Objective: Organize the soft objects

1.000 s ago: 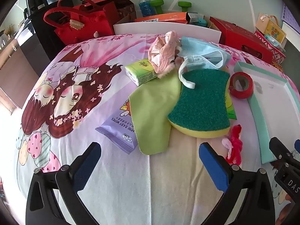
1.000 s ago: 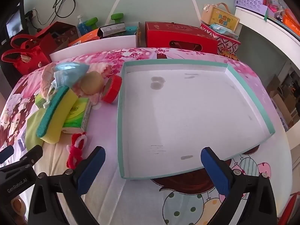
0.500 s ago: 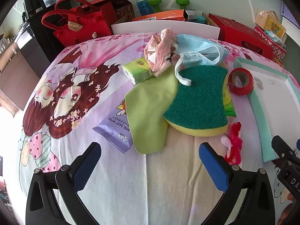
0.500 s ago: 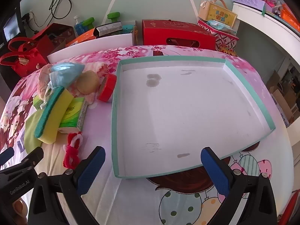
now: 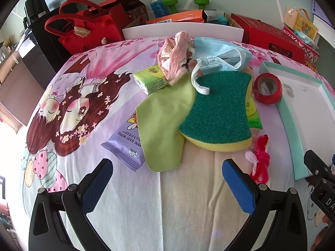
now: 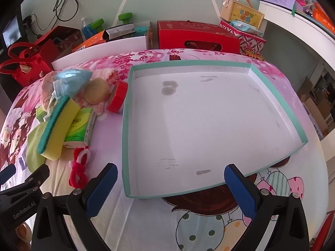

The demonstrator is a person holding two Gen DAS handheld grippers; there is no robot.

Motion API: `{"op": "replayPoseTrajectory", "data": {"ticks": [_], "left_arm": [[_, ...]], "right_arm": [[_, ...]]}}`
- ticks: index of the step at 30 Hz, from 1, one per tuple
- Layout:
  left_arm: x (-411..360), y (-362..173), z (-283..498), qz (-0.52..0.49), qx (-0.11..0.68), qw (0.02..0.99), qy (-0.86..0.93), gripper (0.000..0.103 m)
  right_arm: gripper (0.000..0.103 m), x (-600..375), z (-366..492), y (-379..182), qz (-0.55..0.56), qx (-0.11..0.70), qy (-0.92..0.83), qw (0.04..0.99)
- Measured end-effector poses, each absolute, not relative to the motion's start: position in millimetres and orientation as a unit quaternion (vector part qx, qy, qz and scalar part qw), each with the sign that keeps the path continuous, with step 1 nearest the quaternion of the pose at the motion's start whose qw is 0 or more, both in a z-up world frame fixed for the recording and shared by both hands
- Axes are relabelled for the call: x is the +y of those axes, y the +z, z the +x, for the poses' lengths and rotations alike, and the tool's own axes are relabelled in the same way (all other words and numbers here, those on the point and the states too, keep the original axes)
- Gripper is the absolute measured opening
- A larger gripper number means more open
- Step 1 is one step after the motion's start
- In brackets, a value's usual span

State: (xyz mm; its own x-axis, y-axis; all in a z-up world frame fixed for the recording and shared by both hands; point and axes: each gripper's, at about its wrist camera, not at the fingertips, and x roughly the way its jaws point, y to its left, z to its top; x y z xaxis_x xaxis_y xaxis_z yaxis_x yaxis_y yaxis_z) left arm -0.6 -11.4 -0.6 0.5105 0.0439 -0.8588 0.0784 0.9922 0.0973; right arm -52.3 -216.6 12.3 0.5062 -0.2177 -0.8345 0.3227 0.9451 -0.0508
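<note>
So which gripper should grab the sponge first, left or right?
Left, probably. The left gripper is open and faces the sponge, which lies just ahead between its fingers. The right gripper is open over the empty tray, with the sponge off to its side.

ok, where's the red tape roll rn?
Left-wrist view, right of centre: the red tape roll stands on edge between the sponge and the tray.
</note>
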Motion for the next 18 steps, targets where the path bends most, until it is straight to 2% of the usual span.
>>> {"op": "replayPoseTrajectory", "data": {"ticks": [18], "left_arm": [[-12.9, -0.3, -0.6, 0.063, 0.494, 0.867, -0.01, 0.103]], "right_arm": [[0.103, -217.7, -52.7, 10.5, 0.054, 0.474, -0.156, 0.865]]}}
